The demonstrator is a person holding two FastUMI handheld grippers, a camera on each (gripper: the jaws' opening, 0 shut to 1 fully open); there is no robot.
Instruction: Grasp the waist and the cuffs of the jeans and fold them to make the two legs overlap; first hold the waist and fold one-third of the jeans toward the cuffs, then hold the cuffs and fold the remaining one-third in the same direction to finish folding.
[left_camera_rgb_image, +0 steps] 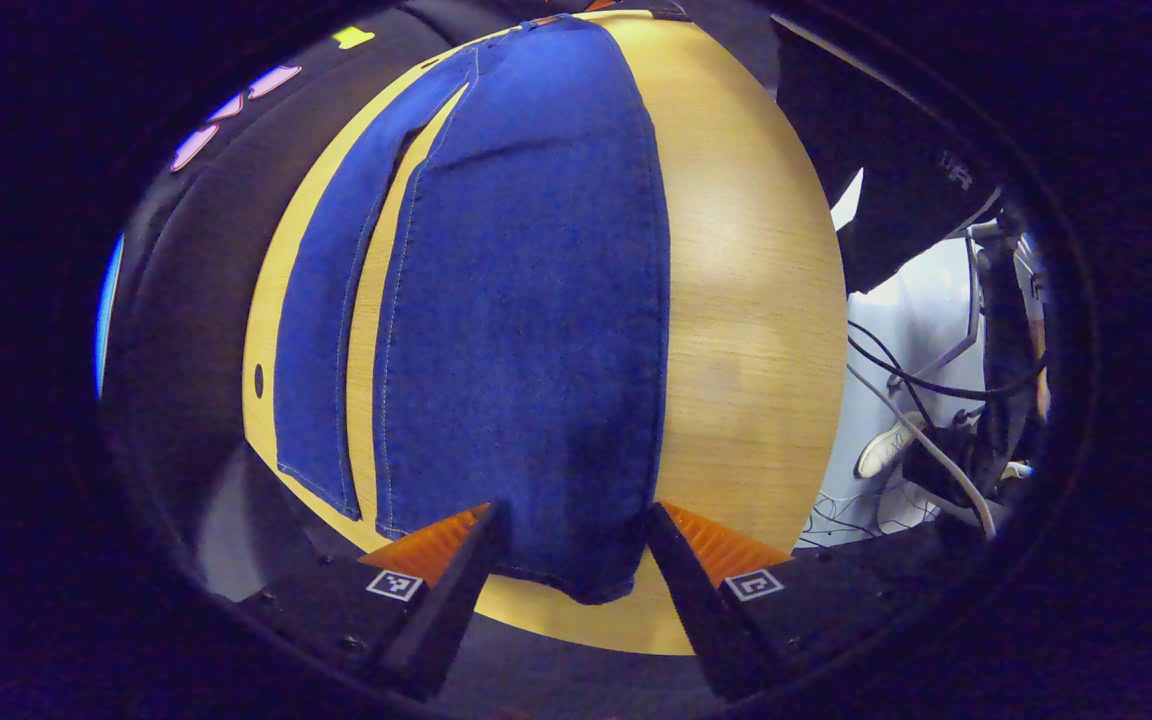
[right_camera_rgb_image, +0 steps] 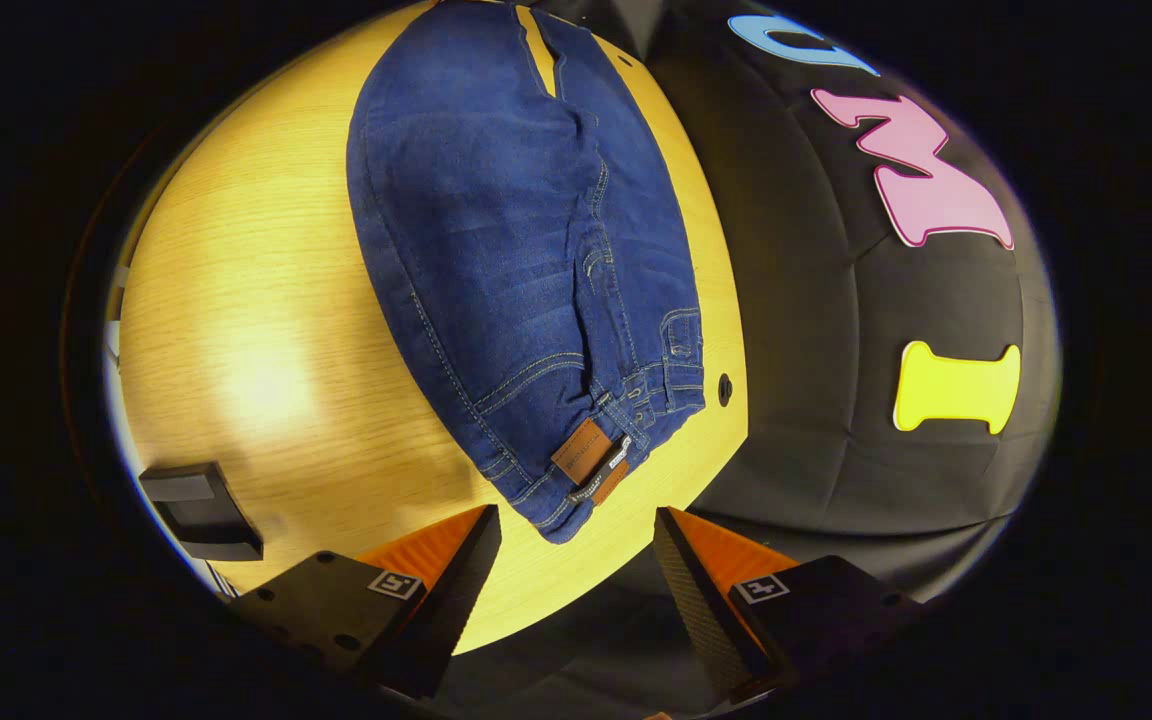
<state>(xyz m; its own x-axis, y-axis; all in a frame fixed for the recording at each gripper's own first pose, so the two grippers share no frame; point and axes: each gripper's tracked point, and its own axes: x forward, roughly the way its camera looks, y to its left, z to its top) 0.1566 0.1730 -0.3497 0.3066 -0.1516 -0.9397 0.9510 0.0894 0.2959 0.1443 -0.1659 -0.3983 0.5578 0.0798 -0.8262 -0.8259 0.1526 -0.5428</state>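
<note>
Blue jeans [left_camera_rgb_image: 526, 300] lie flat along a wooden table [left_camera_rgb_image: 756, 320], the two legs side by side with a strip of table between them. In the left gripper view my left gripper [left_camera_rgb_image: 573, 535] is open over the cuff [left_camera_rgb_image: 576, 580] of the wider leg, one finger at each side of it, not pinching. In the right gripper view the waist [right_camera_rgb_image: 596, 450] with its brown label points toward me. My right gripper [right_camera_rgb_image: 576, 545] stands open just short of the waist, with nothing between its fingers.
The booth's black cloth wall [right_camera_rgb_image: 836, 350] runs close along one long table edge. A small dark box [right_camera_rgb_image: 201, 510] sits at the table's edge in the right gripper view. Cables [left_camera_rgb_image: 926, 400] and a shoe [left_camera_rgb_image: 881, 445] lie on the floor beyond the table.
</note>
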